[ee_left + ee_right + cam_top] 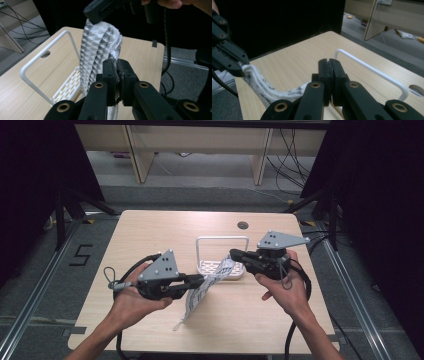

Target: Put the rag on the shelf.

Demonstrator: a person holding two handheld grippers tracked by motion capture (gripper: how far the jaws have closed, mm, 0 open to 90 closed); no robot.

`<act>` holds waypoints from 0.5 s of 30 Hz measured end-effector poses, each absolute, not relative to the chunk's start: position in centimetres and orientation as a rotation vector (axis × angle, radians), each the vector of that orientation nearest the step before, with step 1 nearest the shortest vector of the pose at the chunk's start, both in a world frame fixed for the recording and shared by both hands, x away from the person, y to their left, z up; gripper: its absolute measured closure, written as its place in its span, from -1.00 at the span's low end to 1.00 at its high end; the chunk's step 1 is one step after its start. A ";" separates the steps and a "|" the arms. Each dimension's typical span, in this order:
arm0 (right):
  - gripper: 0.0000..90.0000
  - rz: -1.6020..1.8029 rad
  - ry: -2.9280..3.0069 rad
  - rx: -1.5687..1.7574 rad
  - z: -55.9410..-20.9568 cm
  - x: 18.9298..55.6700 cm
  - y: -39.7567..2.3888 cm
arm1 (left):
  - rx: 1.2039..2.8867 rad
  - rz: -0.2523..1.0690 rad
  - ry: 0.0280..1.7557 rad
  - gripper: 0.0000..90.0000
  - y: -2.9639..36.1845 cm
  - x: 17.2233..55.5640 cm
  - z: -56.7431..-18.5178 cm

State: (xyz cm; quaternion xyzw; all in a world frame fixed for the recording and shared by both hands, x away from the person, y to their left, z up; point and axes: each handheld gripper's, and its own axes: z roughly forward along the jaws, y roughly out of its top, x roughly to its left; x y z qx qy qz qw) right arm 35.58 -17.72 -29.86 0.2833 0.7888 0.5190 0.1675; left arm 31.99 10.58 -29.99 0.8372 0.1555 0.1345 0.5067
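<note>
From above, you are holding the cloth (207,287) stretched over the tabletop (150,230) between both hand-held grippers, left (200,281) and right (234,255). In each gripper view, the jaws are clamping it, beside the white rack (37,58).

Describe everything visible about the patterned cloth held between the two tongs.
The cloth is a white fabric printed with a dark grey geometric pattern, soft and bunched into a narrow, twisted strip. It hangs in the air above the table, slanting from the right tongs, shut on its upper end, down past the left tongs, shut on its middle. Its free end droops toward the tabletop. Behind it stands a white wire rack.
</note>
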 end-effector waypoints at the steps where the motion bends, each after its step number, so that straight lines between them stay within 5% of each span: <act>1: 0.99 1.484 2.249 0.783 -29.6 35.8 -17.9 | 2.009 0.322 0.381 0.88 10.6 32.3 -29.8; 15: 0.99 1.479 2.124 0.904 -27.8 36.4 -20.2 | 1.961 0.355 0.425 0.88 9.5 36.1 -27.8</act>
